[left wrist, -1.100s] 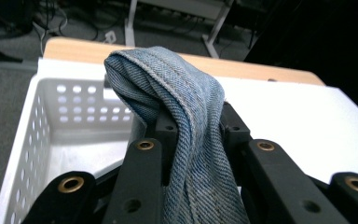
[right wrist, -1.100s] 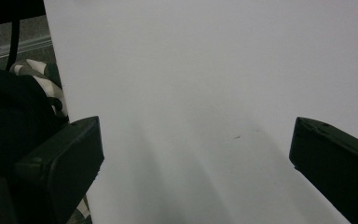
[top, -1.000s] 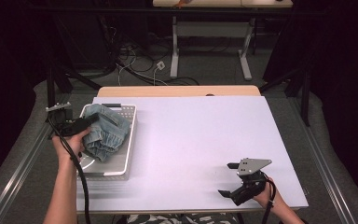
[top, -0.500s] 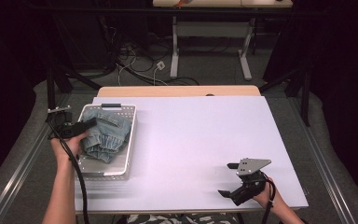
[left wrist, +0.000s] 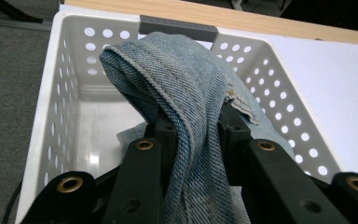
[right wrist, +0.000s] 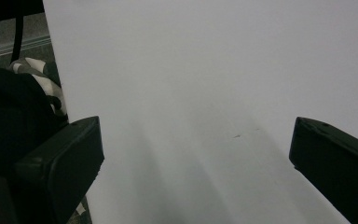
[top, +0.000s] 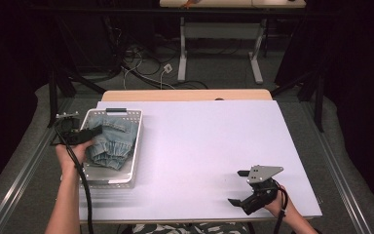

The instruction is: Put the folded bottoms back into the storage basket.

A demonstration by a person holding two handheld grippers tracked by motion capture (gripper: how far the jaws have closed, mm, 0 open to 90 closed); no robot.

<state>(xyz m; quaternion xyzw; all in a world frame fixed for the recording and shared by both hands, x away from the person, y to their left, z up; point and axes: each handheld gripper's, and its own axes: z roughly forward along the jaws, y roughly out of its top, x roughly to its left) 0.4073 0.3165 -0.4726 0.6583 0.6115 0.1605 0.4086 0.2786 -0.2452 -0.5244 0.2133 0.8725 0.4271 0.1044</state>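
faded blue denim (left wrist: 186, 98) in a white basket (left wrist: 65, 88) (round-hole pattern).

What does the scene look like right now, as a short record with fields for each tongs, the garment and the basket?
left tongs: shut on a fold of the denim garment
denim garment: bunched in the basket, one fold lifted
white basket: perforated, at the table's left side
right tongs: open, holding nothing, over bare white table

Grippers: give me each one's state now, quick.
Left gripper: closed on the denim garment over the white basket.
Right gripper: open, holding nothing, above the white table.
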